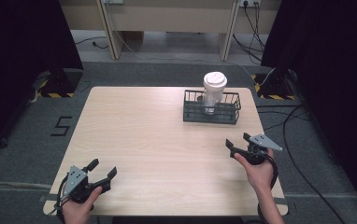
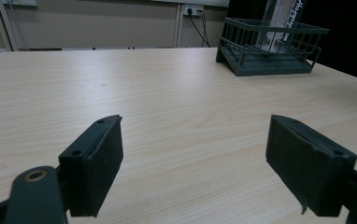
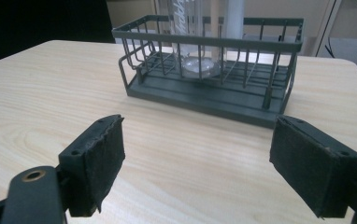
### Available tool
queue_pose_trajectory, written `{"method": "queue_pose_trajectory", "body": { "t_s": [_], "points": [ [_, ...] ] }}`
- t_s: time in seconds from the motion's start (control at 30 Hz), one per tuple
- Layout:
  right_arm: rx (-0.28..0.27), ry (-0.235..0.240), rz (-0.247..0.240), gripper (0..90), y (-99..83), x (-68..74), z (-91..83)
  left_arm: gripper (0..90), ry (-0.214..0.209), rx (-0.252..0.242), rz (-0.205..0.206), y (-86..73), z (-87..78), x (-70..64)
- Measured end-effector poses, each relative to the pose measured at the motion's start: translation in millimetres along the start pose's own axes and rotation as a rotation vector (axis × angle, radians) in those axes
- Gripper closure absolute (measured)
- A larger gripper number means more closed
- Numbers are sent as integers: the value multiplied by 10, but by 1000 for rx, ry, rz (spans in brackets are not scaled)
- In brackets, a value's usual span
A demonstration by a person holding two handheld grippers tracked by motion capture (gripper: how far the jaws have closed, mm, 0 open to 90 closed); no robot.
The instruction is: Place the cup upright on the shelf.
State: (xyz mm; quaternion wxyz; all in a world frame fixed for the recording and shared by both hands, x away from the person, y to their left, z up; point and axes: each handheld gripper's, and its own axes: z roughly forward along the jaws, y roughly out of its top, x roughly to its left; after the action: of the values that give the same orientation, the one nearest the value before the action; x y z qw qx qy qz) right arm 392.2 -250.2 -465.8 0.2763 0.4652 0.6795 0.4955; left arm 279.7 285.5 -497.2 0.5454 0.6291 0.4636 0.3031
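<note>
A light wooden table (image 1: 158, 140) bears one dark wire basket (image 1: 211, 113).

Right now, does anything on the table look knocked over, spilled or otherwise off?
Nothing stands out. The wire basket sits flat near the table's far right edge, with a lidded clear cup standing upright inside it. No spill shows on the wood. Both the left claw and the right claw are open and hold nothing.
</note>
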Motion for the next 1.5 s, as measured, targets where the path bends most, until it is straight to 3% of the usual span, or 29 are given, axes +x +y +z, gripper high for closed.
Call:
{"method": "queue_pose_trajectory", "body": {
  "t_s": [0.9,1.23,1.4,1.5],
  "points": [
    [36,-30,-6,201,-446,-65,-339,186,-1,5,2,-4,7,1],
    [41,-59,9,201,-615,-157,-480,186,0,4,4,-3,5,-3],
    [41,-70,18,202,-665,-174,-505,186,-2,5,6,-3,7,-5],
    [13,-73,3,203,-667,-183,-519,186,-2,4,7,-2,4,-4]
  ]
}}
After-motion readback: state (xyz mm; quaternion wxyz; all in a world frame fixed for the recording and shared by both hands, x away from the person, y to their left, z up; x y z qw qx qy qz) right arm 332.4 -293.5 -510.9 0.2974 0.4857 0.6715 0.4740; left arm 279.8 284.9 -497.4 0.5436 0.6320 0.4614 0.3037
